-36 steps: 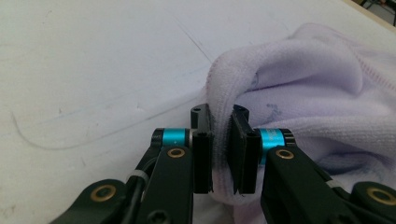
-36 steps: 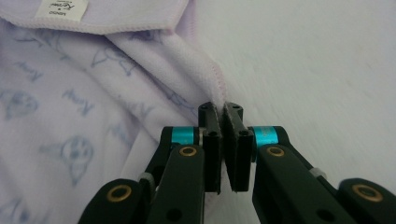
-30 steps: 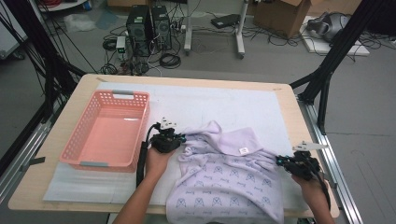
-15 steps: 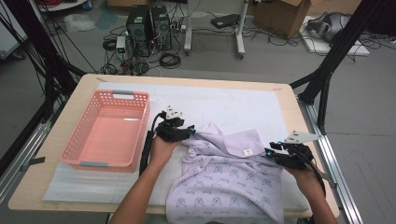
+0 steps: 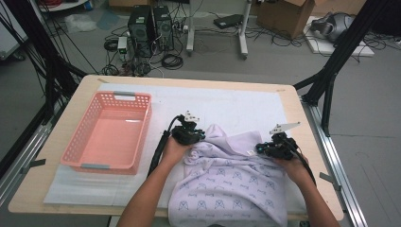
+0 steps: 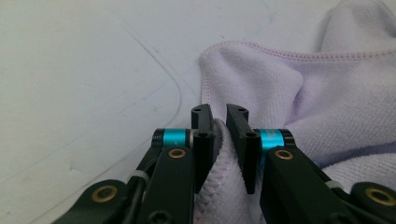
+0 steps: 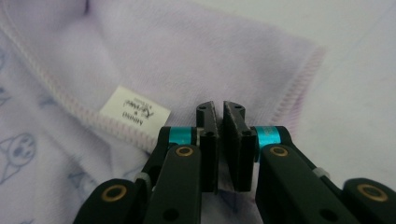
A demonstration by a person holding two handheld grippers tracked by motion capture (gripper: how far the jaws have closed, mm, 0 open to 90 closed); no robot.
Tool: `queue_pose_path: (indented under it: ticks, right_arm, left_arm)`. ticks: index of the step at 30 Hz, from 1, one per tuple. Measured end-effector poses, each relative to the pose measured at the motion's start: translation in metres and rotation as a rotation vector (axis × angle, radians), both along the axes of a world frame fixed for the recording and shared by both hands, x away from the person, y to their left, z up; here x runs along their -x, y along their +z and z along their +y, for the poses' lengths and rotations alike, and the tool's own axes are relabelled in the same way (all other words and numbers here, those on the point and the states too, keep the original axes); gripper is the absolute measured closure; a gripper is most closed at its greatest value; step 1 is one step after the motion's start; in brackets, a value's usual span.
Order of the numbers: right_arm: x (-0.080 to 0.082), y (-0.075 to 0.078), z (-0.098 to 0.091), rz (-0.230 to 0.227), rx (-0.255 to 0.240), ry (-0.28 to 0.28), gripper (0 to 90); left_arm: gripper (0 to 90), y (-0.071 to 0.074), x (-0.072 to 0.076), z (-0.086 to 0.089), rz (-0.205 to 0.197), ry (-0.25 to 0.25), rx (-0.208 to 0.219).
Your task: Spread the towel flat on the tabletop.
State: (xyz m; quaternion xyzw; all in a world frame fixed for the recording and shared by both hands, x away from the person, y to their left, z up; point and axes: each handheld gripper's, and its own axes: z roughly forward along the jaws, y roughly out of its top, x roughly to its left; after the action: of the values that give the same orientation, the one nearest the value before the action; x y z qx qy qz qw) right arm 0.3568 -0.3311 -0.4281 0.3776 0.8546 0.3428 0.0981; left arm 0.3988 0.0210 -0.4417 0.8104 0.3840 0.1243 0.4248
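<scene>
The left gripper (image 5: 195,134) is pinching the far left corner of the lilac towel (image 5: 231,187), and in the left gripper view its jaws are standing narrow with a fold of hemmed cloth bunched between them (image 6: 219,154). The right gripper (image 5: 265,149) is clamping the far right edge, jaws nearly together on the fabric just beside the white label (image 7: 134,110); the cloth between them is thin there, so the grip looks real but I can't be fully sure. The towel is lying on the near half of the desk (image 5: 288,94), hanging over the near edge toward the person, its long axis running away from them. Both held corners are sitting at the far end, so a fold would be coming back toward the person. The pink basket (image 5: 142,101) is waiting to the left, closer to the left gripper.
</scene>
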Motion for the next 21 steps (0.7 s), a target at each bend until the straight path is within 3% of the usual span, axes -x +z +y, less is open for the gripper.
queue_pose_path:
  ticks: [4,6,8,10,12,15,17,19,21]
  right_arm:
    - [-0.014,0.016,-0.013,-0.094,-0.080,-0.107,85.4]
    - [-0.024,0.020,-0.014,-0.124,-0.092,-0.158,85.6]
    - [-0.038,0.024,-0.010,-0.139,-0.092,-0.197,85.9]
    - [-0.050,0.026,-0.004,-0.148,-0.081,-0.214,85.8]
    - [-0.063,0.028,0.001,-0.133,-0.077,-0.240,85.5]
    - [-0.077,0.033,0.002,-0.146,-0.059,-0.299,86.0]
    - [-0.083,0.035,-0.003,-0.165,-0.054,-0.379,82.3]
    - [-0.085,0.034,-0.010,-0.154,-0.104,-0.409,77.7]
    - [-0.084,0.034,-0.016,-0.151,-0.109,-0.416,71.7]
  left_arm:
    - [82.4,0.010,-0.002,0.011,-0.082,0.147,0.055]
    - [82.3,0.016,-0.004,0.015,-0.127,0.217,0.094]
    - [82.3,0.019,-0.005,0.015,-0.205,0.267,0.096]
    - [82.3,0.018,-0.007,0.016,-0.230,0.284,0.098]
    - [81.4,0.015,-0.010,0.018,-0.236,0.296,0.094]
    - [77.4,0.010,-0.014,0.022,-0.244,0.331,0.061]
    - [65.1,0.007,-0.016,0.026,-0.222,0.341,0.060]
    - [53.1,0.006,-0.017,0.031,-0.182,0.324,0.072]
    - [50.2,0.007,-0.016,0.035,-0.166,0.316,0.076]
